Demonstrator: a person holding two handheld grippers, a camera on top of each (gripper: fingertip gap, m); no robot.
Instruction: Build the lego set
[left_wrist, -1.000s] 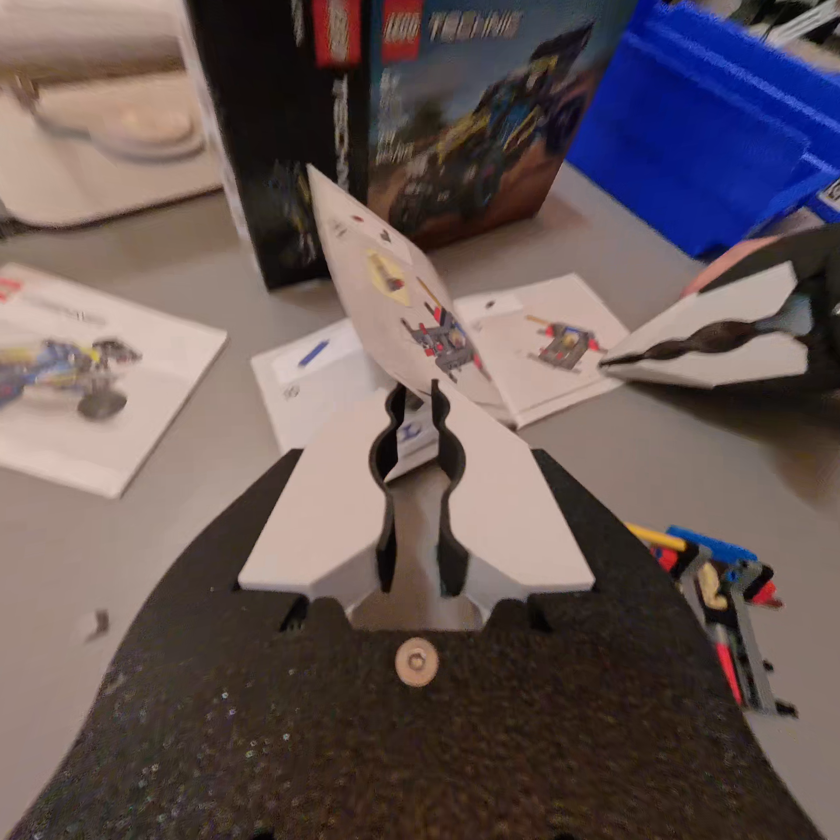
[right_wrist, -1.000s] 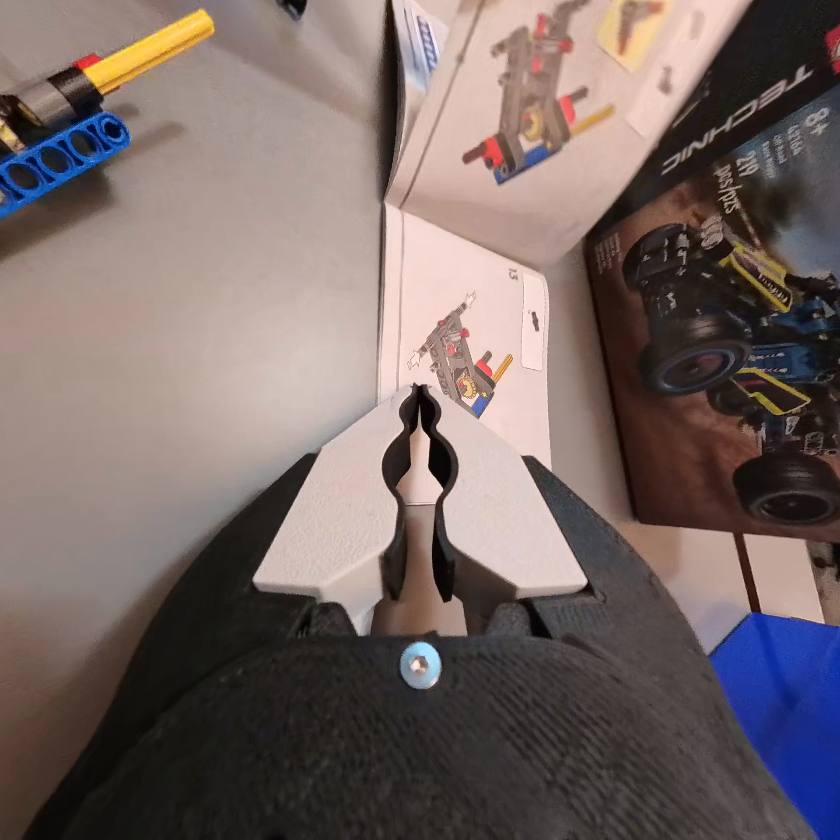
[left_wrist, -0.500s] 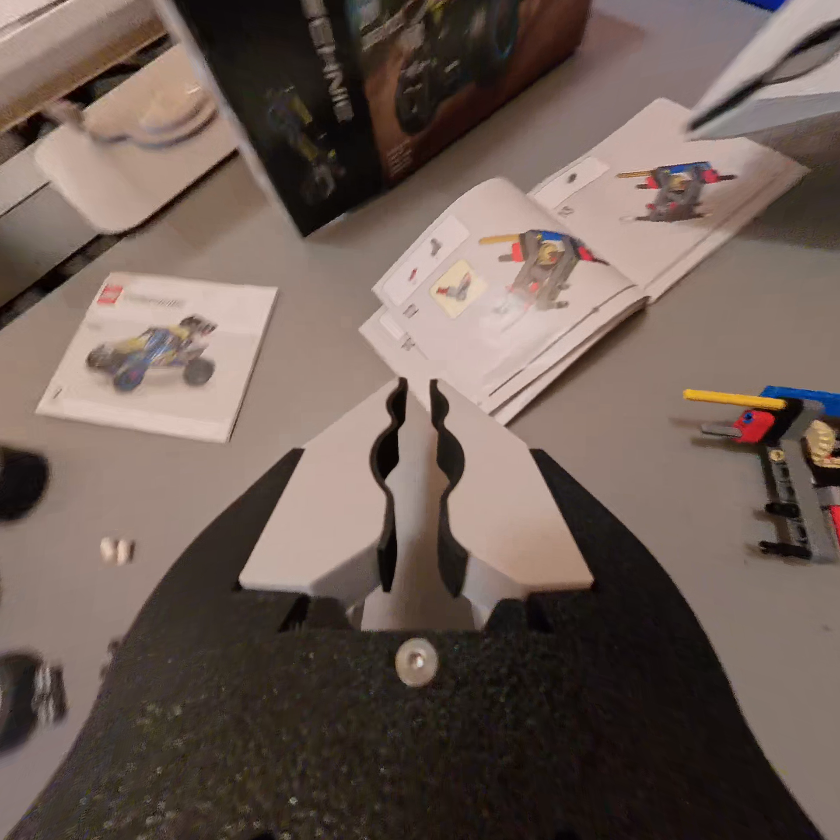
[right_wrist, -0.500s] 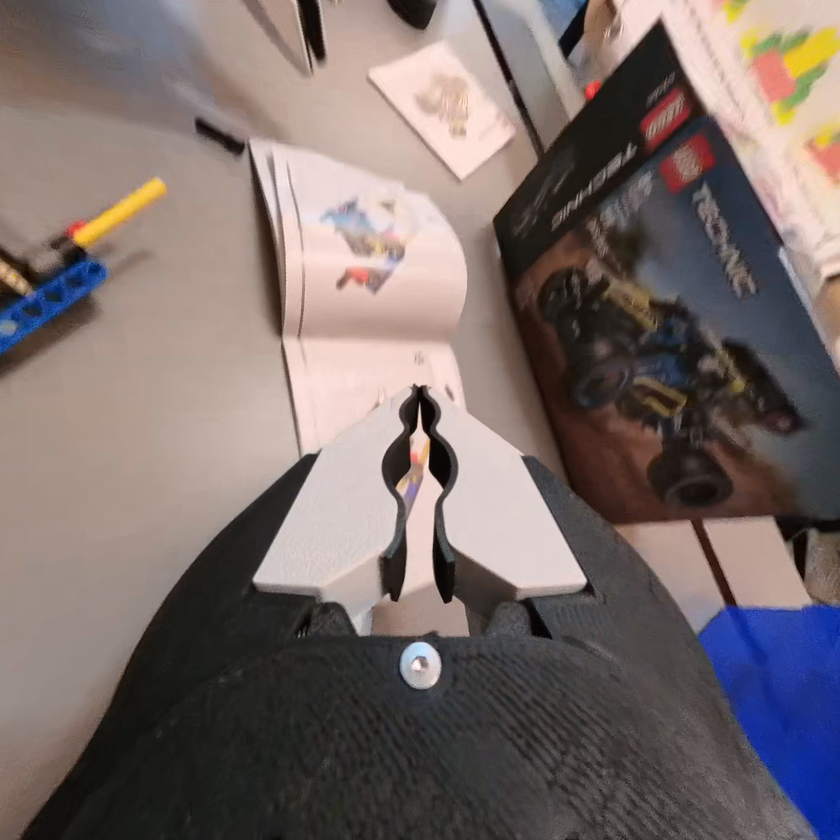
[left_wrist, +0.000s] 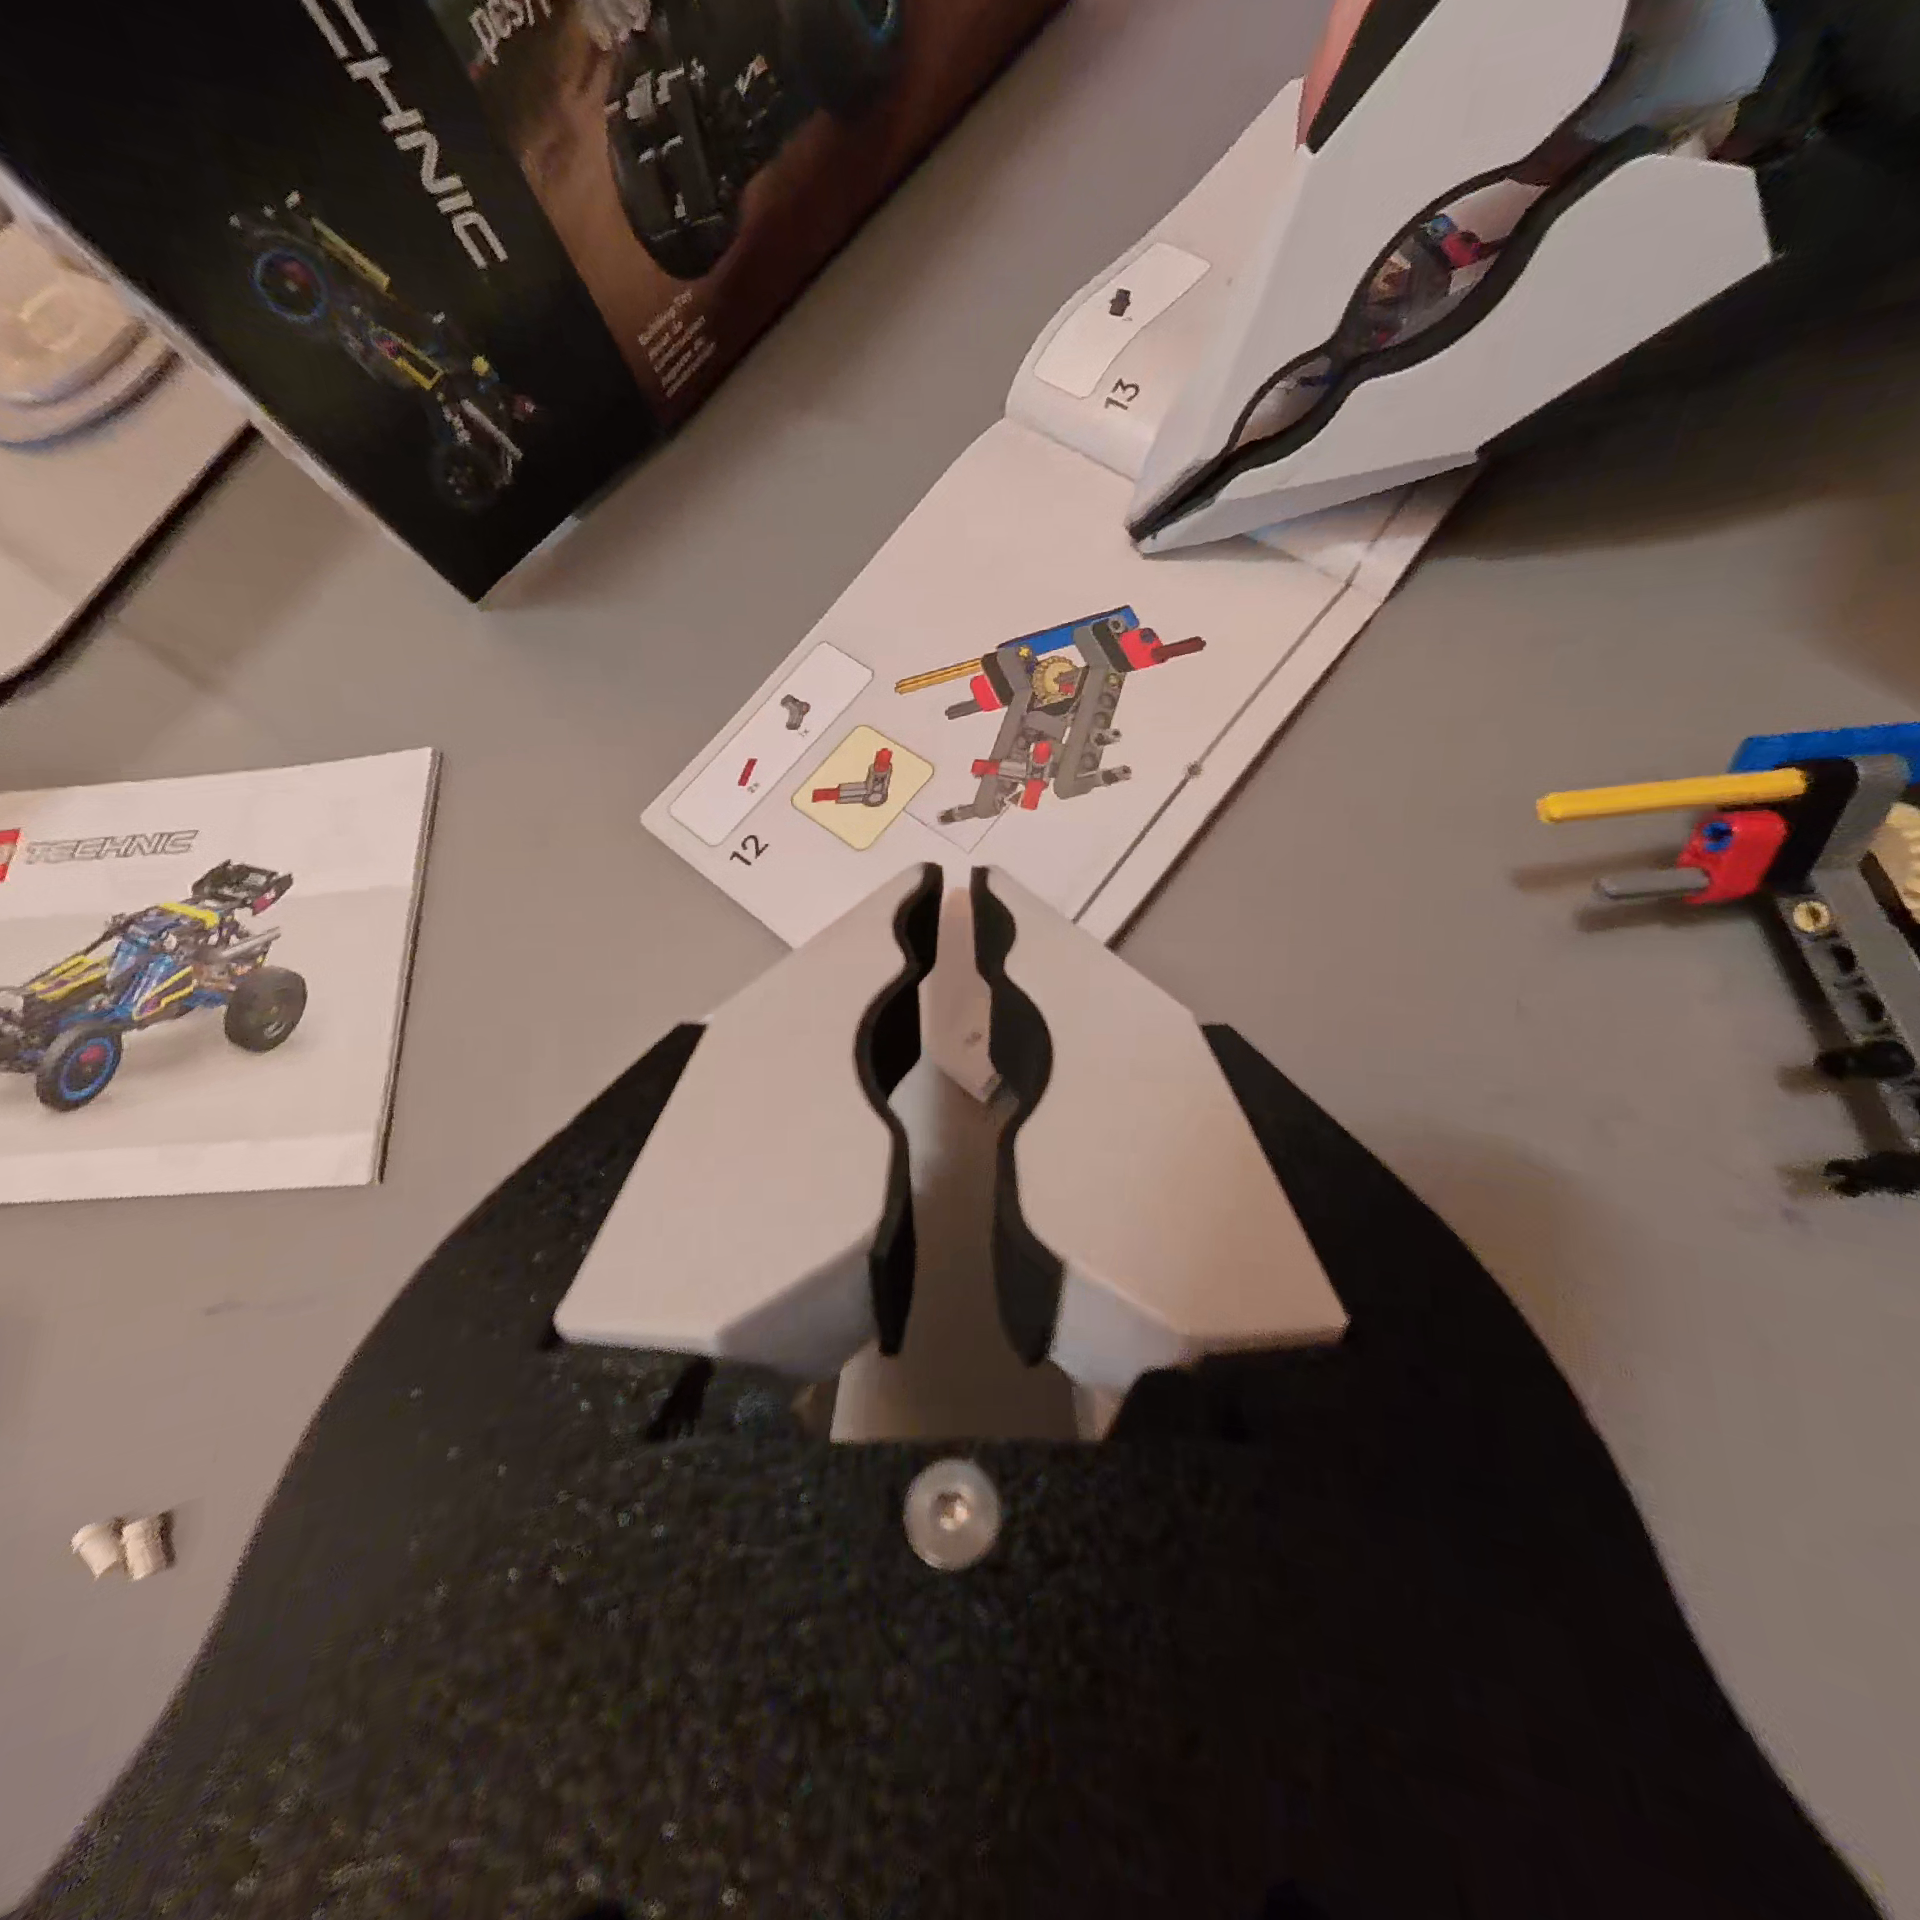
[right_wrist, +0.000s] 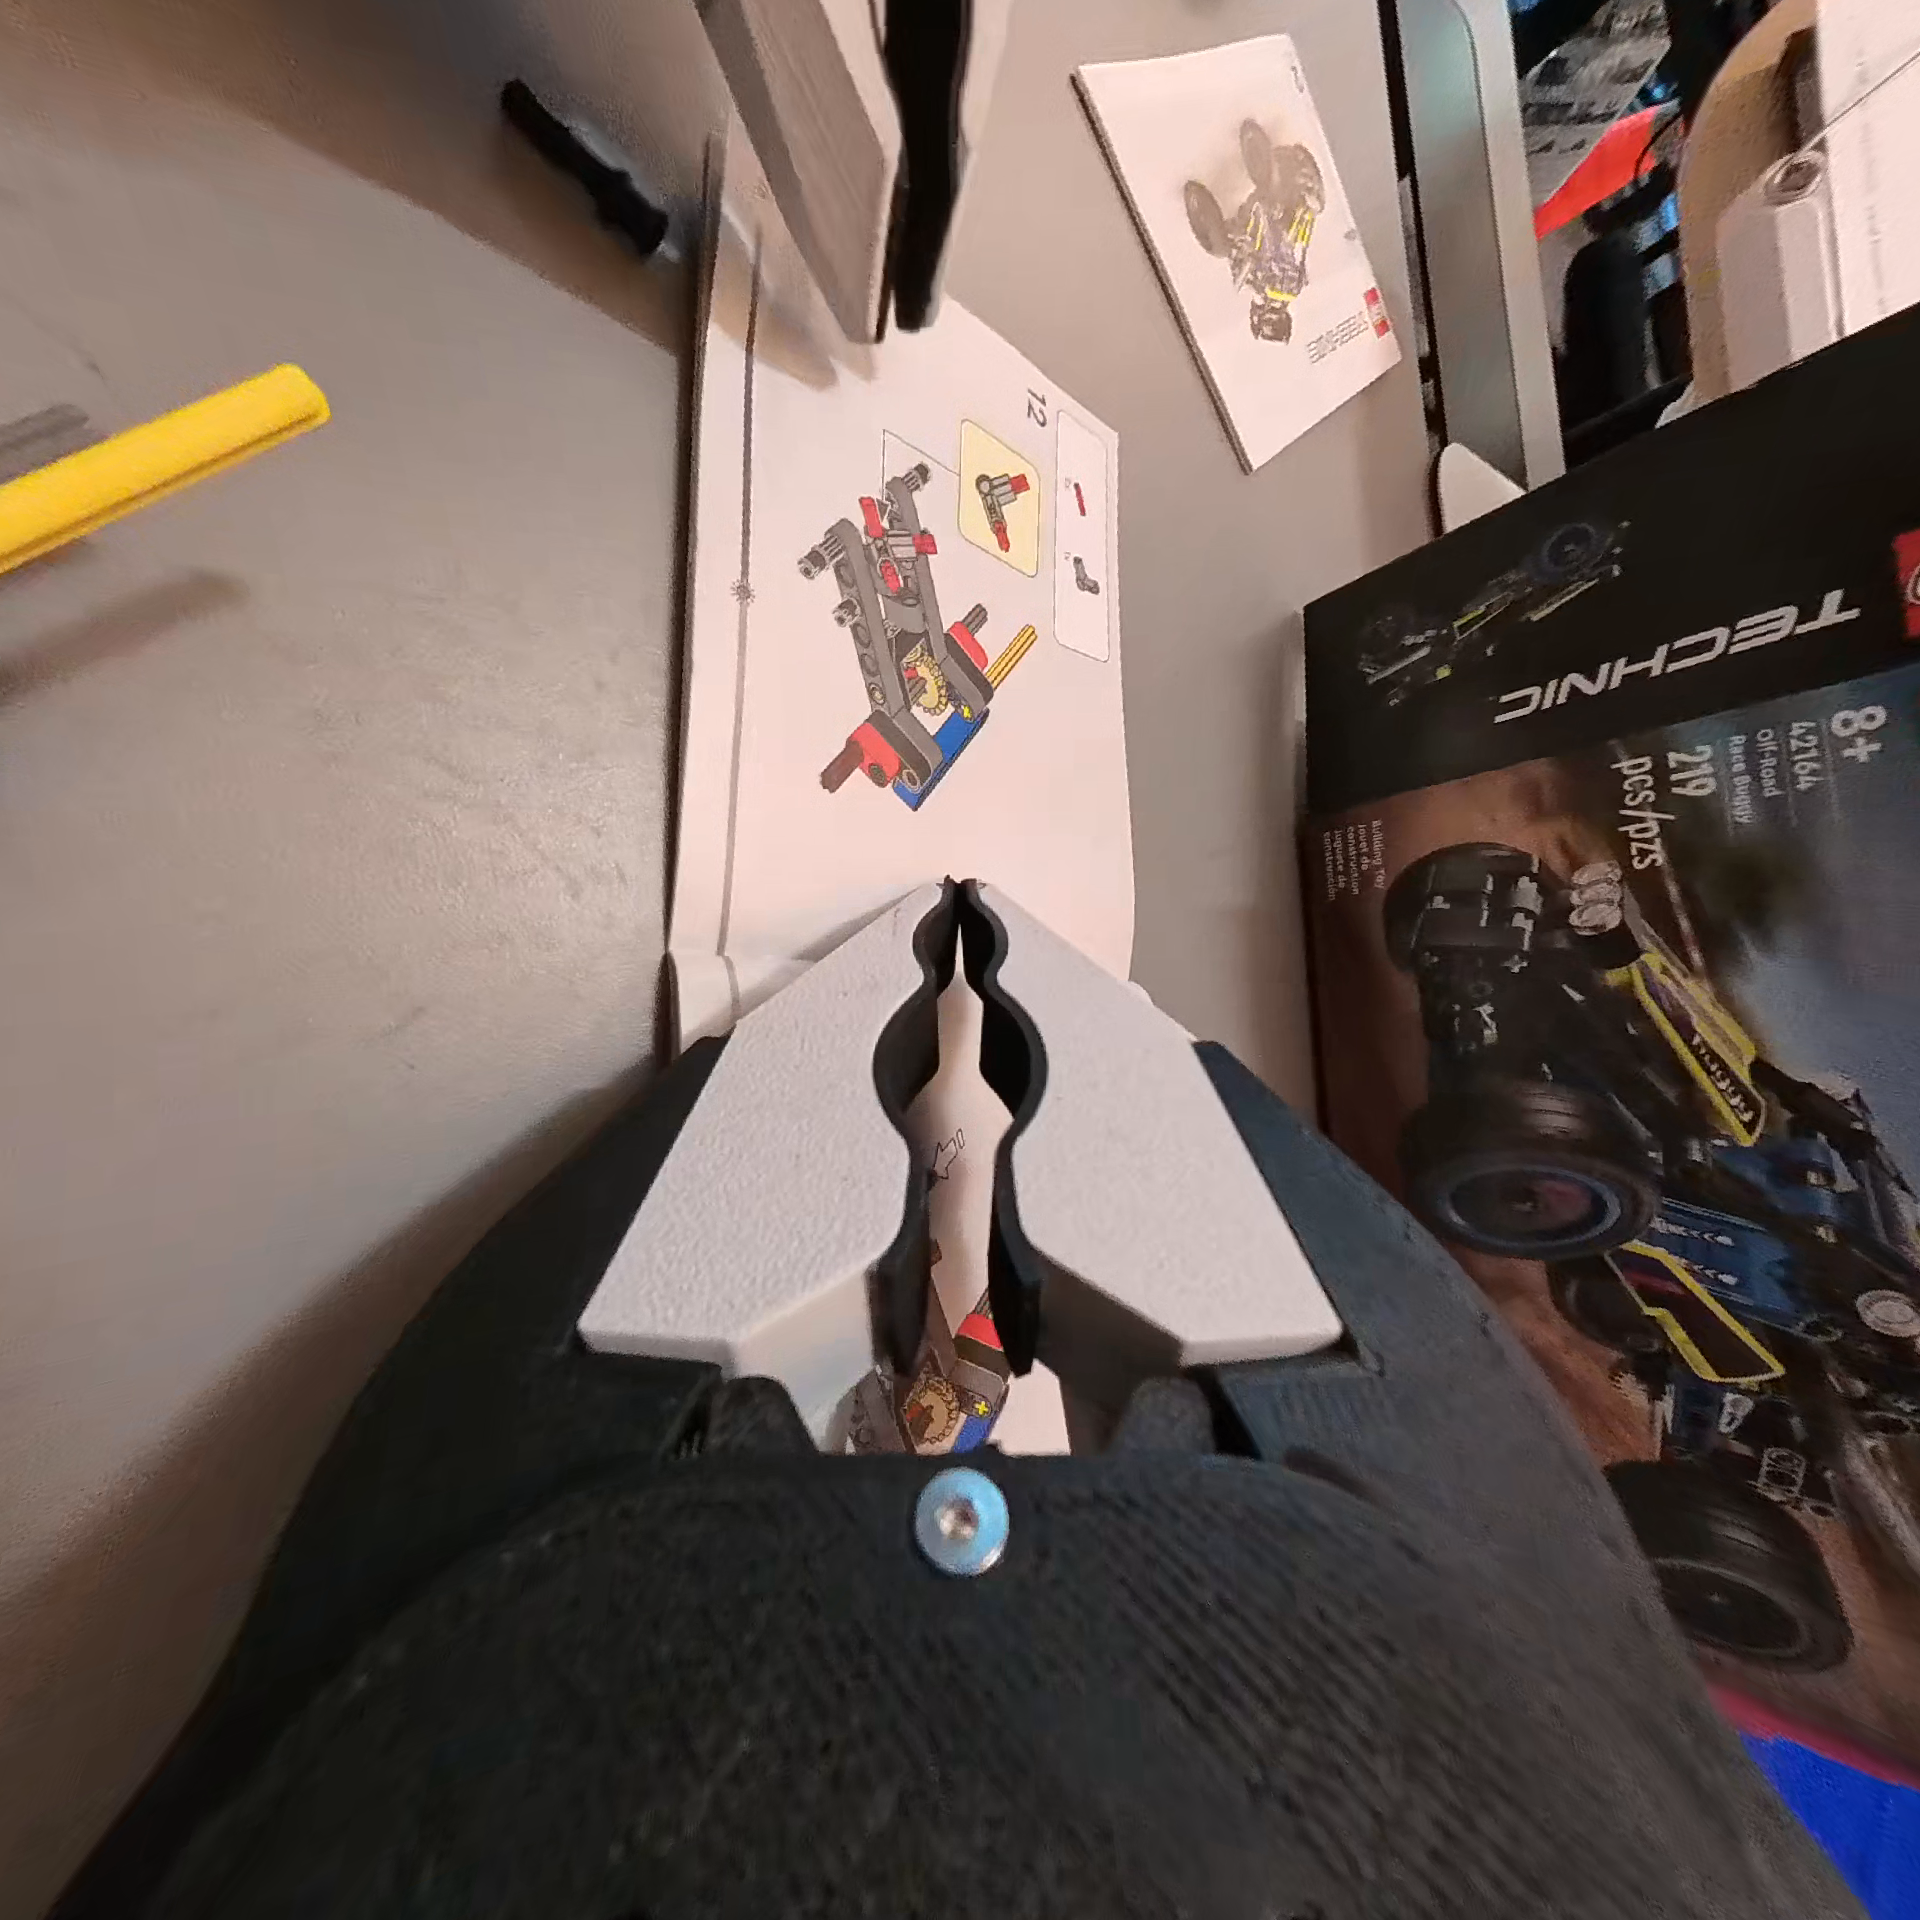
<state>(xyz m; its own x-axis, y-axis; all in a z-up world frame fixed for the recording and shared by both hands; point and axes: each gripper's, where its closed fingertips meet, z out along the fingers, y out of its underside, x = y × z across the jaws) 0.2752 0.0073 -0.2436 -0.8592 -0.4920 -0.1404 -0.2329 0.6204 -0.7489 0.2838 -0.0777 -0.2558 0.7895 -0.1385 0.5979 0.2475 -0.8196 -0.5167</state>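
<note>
Surface: grey matte tabletop (left_wrist: 1351, 1091) runs under everything you see, with the open white instruction booklet (left_wrist: 997, 582) lying flat near its middle.
Booklet: your open white instruction booklet shows two printed build steps, its spine running across between the two grippers.
Left gripper: your left gripper (left_wrist: 956, 883) hovers at the booklet's near edge, over its lower corner; the grey fingers (left_wrist: 769, 1122) stand slightly apart with a narrow gap, gripping nothing.
Right gripper: your right gripper (right_wrist: 958, 888) has its tips pressed together on the booklet's far page, resting against the paper; from the left wrist view it (left_wrist: 1153, 520) comes down on that page from the far side.
Partly built model: the half-assembled Lego piece (left_wrist: 1808, 883), with a yellow axle, blue beam, red connector and grey beams, sits on the table to the right of the booklet, apart from it and from both grippers.
Box: the dark cardboard Lego box (left_wrist: 416, 260) with a buggy picture stands just beyond the booklet's left side.
Second booklet: a closed white manual (left_wrist: 208, 966) with a buggy on its cover lies left of the open booklet, well apart.
Small parts: two tiny pale connector pieces (left_wrist: 123, 1546) lie together far left of the booklet, near you.
</note>
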